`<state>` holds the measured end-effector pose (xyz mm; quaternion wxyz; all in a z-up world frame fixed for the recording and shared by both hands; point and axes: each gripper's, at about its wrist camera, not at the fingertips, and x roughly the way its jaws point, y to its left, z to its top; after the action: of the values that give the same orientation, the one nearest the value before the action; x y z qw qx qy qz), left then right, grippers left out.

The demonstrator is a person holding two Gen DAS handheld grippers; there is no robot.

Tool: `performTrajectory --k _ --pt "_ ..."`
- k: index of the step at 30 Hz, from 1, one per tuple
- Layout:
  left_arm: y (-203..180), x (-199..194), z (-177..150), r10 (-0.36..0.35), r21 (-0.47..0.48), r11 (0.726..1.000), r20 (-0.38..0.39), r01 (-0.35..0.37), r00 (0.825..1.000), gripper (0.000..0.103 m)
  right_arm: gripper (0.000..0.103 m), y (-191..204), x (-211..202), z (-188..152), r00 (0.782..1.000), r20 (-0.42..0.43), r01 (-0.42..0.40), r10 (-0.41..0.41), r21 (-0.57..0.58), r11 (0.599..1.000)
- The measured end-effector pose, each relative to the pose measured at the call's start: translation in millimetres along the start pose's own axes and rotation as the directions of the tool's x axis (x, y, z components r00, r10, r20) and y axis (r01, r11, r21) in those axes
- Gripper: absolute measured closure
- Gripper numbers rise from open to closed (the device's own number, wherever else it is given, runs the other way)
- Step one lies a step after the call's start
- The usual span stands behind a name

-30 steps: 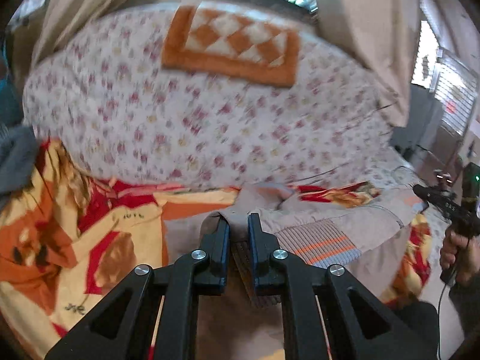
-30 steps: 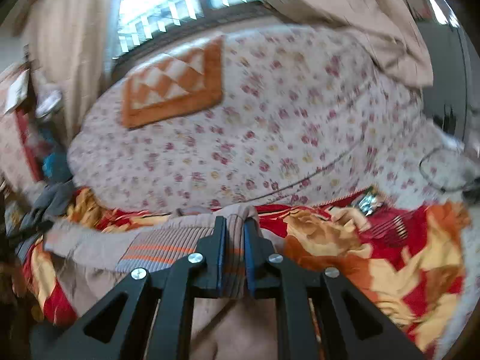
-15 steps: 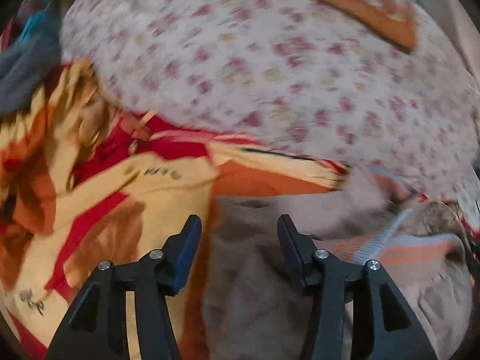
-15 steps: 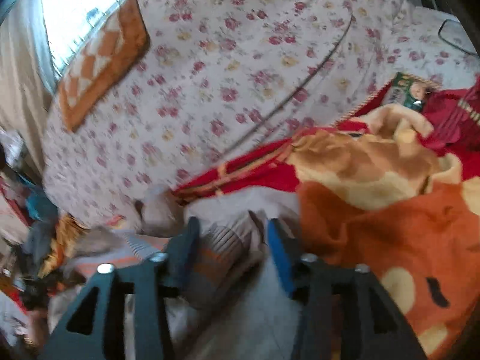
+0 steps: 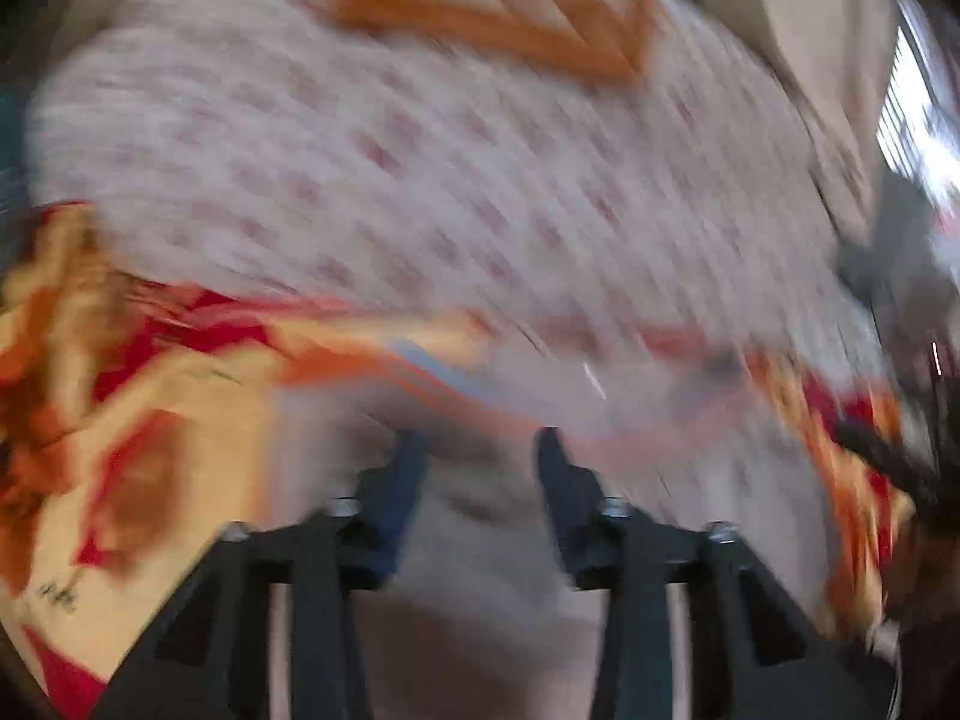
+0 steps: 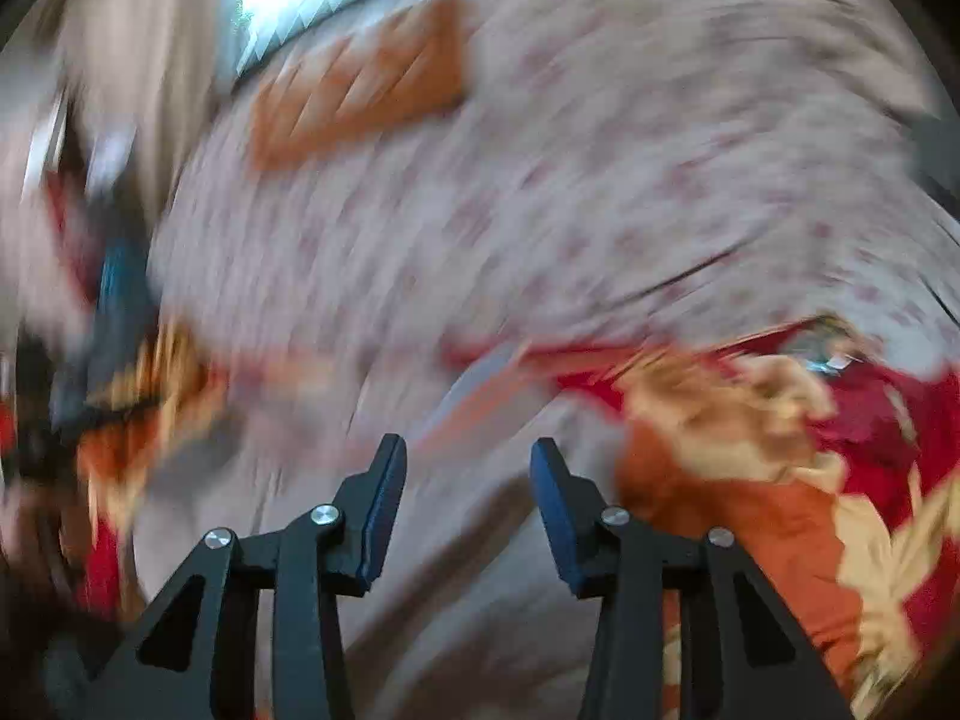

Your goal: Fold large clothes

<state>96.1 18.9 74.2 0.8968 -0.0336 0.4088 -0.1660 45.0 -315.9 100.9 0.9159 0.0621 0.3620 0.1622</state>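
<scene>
**— What's changing right now?**

Since both of my grippers were clamped on the beige garment a second ago, the big difference is that I'm now holding nothing. My left gripper point(image 5: 480, 450) is standing released, jaws spread with only cloth showing behind the gap, and my right gripper point(image 6: 468, 462) is the same, spread wide and empty. Both views are smearing heavily, so I'm clearly swinging both tools as we speak.

**— And where is the garment?**

It's lying on the bed, on top of the red and orange blanket point(image 5: 138, 456), just ahead of and below both grippers. From the left view I'm seeing the beige garment point(image 5: 492, 588) filling the space under my fingers; from the right view the same cloth point(image 6: 468, 570) is running between the blanket's bright patches point(image 6: 780, 516). Beyond it the floral bedspread point(image 5: 420, 168) is stretching up to an orange checked pillow point(image 5: 498, 18). Its striped band is only a blurred orange streak now, so I can't tell how neatly the edges are lying.

**— What does that mean for the folding?**

I'm judging that one fold has been laid down and let go. I'm probably moving on to find a fresh edge for the next fold.
</scene>
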Motion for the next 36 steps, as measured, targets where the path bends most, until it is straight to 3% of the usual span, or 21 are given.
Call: performTrajectory --k 2,4,7,9,11,16,18,22,24,26,28,29,30,32,34,35,36 --pt "-14 30 2 0.07 0.073 0.995 -0.051 -0.067 0.996 0.089 0.072 18 33 7 0.99 -0.127 0.052 -0.066 -0.111 0.992" --pt "-16 56 4 0.135 0.125 0.984 -0.078 -0.124 0.988 0.09 0.073 19 60 14 0.978 -0.2 0.038 -0.063 -0.13 0.991" --pt "14 96 11 0.246 0.076 0.968 -0.108 -0.238 0.963 0.09 0.074 -6 123 19 0.937 -0.335 0.076 -0.1 -0.084 0.994" --pt "35 107 12 0.249 0.017 0.968 -0.114 -0.249 0.962 0.09 0.085 -25 152 12 0.918 -0.382 0.093 -0.108 -0.057 0.994" --pt "50 115 16 0.296 -0.016 0.954 -0.08 -0.298 0.952 0.09 0.086 -40 166 16 0.941 -0.33 0.079 -0.074 0.004 0.997" --pt "73 125 21 0.352 -0.102 0.929 -0.057 -0.356 0.934 0.098 0.092 -63 185 19 0.969 -0.239 0.088 -0.067 0.076 0.993" --pt "83 129 23 0.361 -0.142 0.92 -0.06 -0.366 0.93 0.103 0.103 -78 186 19 0.975 -0.22 0.074 -0.039 0.151 0.986" --pt "99 132 28 0.356 -0.196 0.911 -0.072 -0.364 0.932 0.103 0.103 -114 183 12 0.978 -0.166 -0.064 0.129 0.348 0.935" --pt "100 127 27 0.342 -0.197 0.917 -0.053 -0.346 0.938 0.103 0.103 -119 176 7 0.977 -0.144 -0.093 0.158 0.377 0.922" --pt "95 112 28 0.335 -0.185 0.926 -0.008 -0.33 0.942 0.103 0.103 -123 165 6 0.98 -0.128 -0.092 0.154 0.392 0.915" --pt "79 83 27 0.38 -0.143 0.919 0.066 -0.368 0.923 0.103 0.103 -120 139 10 0.993 -0.085 -0.039 0.078 0.393 0.919" --pt "69 65 27 0.373 -0.135 0.924 0.106 -0.359 0.922 0.103 0.096 -115 116 14 0.998 -0.032 -0.031 0.046 0.381 0.924" --pt "59 49 27 0.345 -0.141 0.935 0.139 -0.326 0.928 0.103 0.086 -107 98 15 1.0 0.001 -0.018 0.019 0.369 0.929" --pt "45 24 24 0.279 -0.171 0.953 0.169 -0.25 0.945 0.1 0.077 -84 72 21 0.999 0.038 -0.013 0.0 0.338 0.941" --pt "31 15 17 0.201 -0.167 0.97 0.154 -0.175 0.967 0.098 0.069 -55 58 23 0.999 0.04 -0.02 0.009 0.278 0.961" --pt "20 19 8 0.158 -0.141 0.98 0.102 -0.143 0.982 0.097 0.064 -35 54 21 0.999 0.032 -0.019 0.012 0.223 0.975" --pt "12 25 7 0.15 -0.124 0.982 0.06 -0.142 0.987 0.097 0.052 -11 53 17 1.0 0.018 -0.011 0.008 0.148 0.989"
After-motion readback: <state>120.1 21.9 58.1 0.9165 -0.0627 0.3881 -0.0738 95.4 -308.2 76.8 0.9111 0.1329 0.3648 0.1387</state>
